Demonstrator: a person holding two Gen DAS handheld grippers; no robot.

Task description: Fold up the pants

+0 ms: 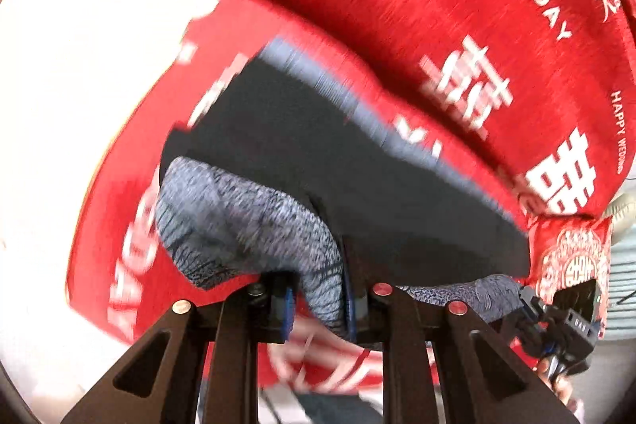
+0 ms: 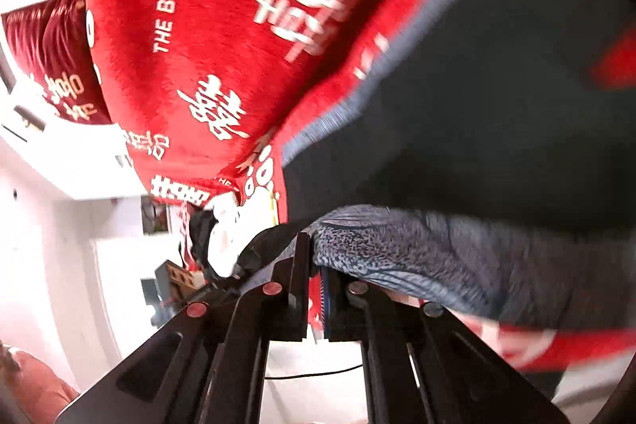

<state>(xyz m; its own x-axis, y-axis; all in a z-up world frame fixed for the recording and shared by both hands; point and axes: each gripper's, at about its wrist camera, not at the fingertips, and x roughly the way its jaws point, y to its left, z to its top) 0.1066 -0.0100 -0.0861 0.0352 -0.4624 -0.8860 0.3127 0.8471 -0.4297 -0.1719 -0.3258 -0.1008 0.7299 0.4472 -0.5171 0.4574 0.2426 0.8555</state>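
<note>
The pants (image 1: 338, 153) are dark, with a mottled grey waistband edge (image 1: 246, 225). They hang stretched over a red bedspread. My left gripper (image 1: 318, 301) is shut on the grey edge, lifted off the bed. The other gripper (image 1: 556, 320) shows at the lower right of the left wrist view, at the far end of the same edge. In the right wrist view the pants (image 2: 497, 106) fill the right side. My right gripper (image 2: 316, 289) is shut on the grey edge (image 2: 397, 249). The view is blurred.
A red bedspread with white characters and lettering (image 1: 457, 6) covers the bed below the pants; it also shows in the right wrist view (image 2: 206, 26). A red patterned pillow (image 1: 572, 249) lies at the right. White furniture (image 2: 59, 165) and a dark red curtain (image 2: 51, 38) stand at the left.
</note>
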